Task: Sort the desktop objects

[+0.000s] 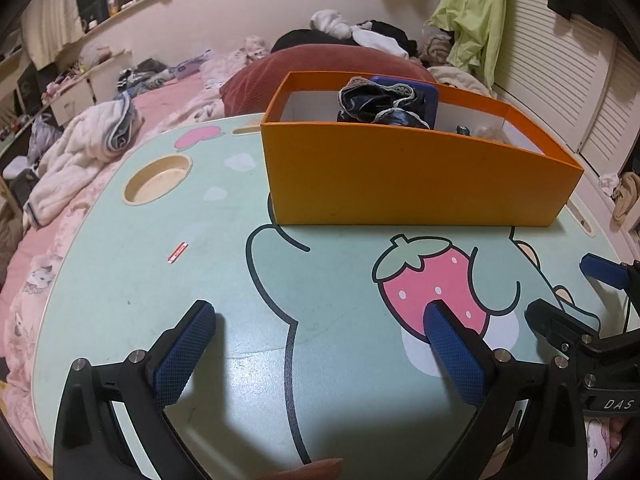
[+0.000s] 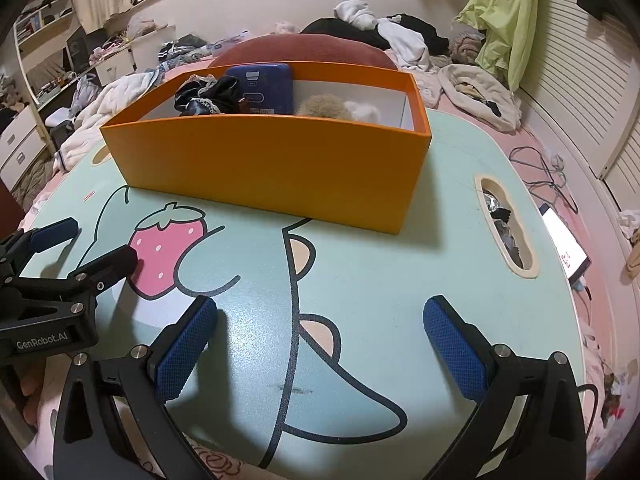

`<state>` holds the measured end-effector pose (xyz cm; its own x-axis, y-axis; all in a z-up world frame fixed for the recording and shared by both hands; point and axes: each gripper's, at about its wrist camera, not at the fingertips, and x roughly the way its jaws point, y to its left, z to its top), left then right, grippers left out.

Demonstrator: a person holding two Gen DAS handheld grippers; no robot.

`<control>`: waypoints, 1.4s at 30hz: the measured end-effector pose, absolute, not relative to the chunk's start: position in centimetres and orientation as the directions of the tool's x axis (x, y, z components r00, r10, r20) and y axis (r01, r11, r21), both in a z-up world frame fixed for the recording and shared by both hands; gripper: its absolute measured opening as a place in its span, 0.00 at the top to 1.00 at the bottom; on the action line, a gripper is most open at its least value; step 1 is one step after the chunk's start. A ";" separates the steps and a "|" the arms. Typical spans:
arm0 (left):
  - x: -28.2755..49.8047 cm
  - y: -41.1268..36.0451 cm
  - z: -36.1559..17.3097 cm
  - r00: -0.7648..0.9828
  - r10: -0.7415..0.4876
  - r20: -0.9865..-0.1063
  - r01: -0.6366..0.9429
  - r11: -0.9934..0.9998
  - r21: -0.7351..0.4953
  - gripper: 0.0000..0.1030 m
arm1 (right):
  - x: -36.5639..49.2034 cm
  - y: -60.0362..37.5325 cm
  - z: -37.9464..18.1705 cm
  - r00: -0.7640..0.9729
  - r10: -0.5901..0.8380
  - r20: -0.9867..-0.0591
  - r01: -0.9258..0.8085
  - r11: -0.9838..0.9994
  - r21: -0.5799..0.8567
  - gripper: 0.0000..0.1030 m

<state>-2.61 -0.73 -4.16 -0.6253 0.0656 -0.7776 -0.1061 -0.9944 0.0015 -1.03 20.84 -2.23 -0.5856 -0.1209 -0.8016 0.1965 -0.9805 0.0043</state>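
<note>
- The left gripper (image 1: 320,316) hangs just over the table (image 1: 120,280) with its jaws spread wide and nothing between them; the right gripper (image 2: 320,312) is the same, jaws fully apart and empty, over the cartoon print.
- The things being sorted already sit in the orange box (image 2: 276,164) at the far side of the table: a blue case (image 2: 264,88) standing on edge, dark lace-trimmed cloth (image 2: 208,96) beside it, and two fluffy items (image 2: 328,106) further right (one tan, one white).
- No loose object shows on the bare tabletop, so sorting looks close to done, and a needless reach could only disturb things.
- The box is light card by the look of it; a nudge from either gripper could slide it toward the far edge, where the bed begins.
- The cloth is heaped up to the rim in the left view; a finger (image 1: 188,356) catching the lace could drag it back out.
- The two grippers are near each other (the right one shows at the edge of the left view), so a careless swing could knock them together.
- A phone (image 2: 566,246) lies just off the table's right side with cables (image 2: 548,172) near it, easily snagged.
</note>
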 end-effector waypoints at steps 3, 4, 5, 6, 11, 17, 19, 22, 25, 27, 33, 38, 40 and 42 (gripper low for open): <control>-2.6 -0.7 -4.2 -0.625 0.066 -0.778 -0.106 -0.994 0.001 0.00 | -0.9 20.8 -2.2 -0.586 -0.121 -0.802 0.197 -0.980 0.004 0.00; -2.6 -0.7 -4.2 -0.625 0.066 -0.778 -0.106 -0.994 0.001 0.00 | -0.9 20.8 -2.2 -0.586 -0.121 -0.802 0.196 -0.981 0.004 0.00; -2.6 -0.7 -4.2 -0.625 0.066 -0.778 -0.106 -0.994 0.001 0.00 | -1.0 20.8 -2.2 -0.586 -0.121 -0.802 0.196 -0.980 0.004 0.00; -2.6 -0.7 -4.2 -0.625 0.065 -0.778 -0.106 -0.994 0.002 0.00 | -1.0 20.8 -2.2 -0.586 -0.121 -0.802 0.197 -0.980 0.004 0.00; -2.6 -0.7 -4.1 -0.625 0.065 -0.778 -0.106 -0.994 0.002 0.00 | -0.9 20.8 -2.2 -0.586 -0.121 -0.801 0.197 -0.980 0.004 0.00; -2.6 -0.7 -4.1 -0.625 0.065 -0.778 -0.105 -0.994 0.002 0.00 | -0.9 20.8 -2.2 -0.586 -0.121 -0.802 0.197 -0.980 0.004 0.00; -2.6 -0.7 -4.1 -0.625 0.065 -0.778 -0.105 -0.994 0.002 0.00 | -1.0 20.8 -2.2 -0.586 -0.121 -0.802 0.197 -0.980 0.004 0.00; -2.6 -0.7 -4.1 -0.625 0.065 -0.778 -0.105 -0.994 0.002 0.00 | -1.0 20.8 -2.2 -0.586 -0.121 -0.802 0.197 -0.980 0.004 0.00; -2.6 -0.7 -4.1 -0.625 0.065 -0.778 -0.105 -0.994 0.002 0.00 | -1.0 20.9 -2.2 -0.586 -0.121 -0.801 0.197 -0.980 0.004 0.00; -2.6 -0.7 -4.1 -0.625 0.065 -0.778 -0.105 -0.994 0.001 0.00 | -1.1 20.8 -2.2 -0.585 -0.120 -0.802 0.197 -0.980 0.002 0.00; -2.5 -0.7 -4.1 -0.625 0.064 -0.778 -0.105 -0.995 0.002 0.00 | -1.4 20.7 -2.2 -0.581 -0.129 -0.804 0.211 -0.977 0.004 0.00; -2.6 -0.7 -4.1 -0.625 0.065 -0.778 -0.105 -0.995 0.001 0.00 | -1.3 20.8 -2.2 -0.581 -0.126 -0.804 0.211 -0.978 0.001 0.00; -2.6 -0.7 -4.1 -0.625 0.065 -0.778 -0.105 -0.994 0.002 0.00 | -1.4 20.8 -2.1 -0.579 -0.129 -0.805 0.213 -0.977 0.003 0.00; -2.8 -0.6 -4.2 -0.625 0.065 -0.778 -0.105 -0.994 0.002 0.00 | -1.6 20.7 -2.1 -0.579 -0.131 -0.805 0.217 -0.976 0.003 0.00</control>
<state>-2.78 -0.61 -4.17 -0.6250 0.0647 -0.7779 -0.1055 -0.9944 0.0021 -1.62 20.66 -2.11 -0.5792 -0.1308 -0.8047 0.2167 -0.9762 0.0028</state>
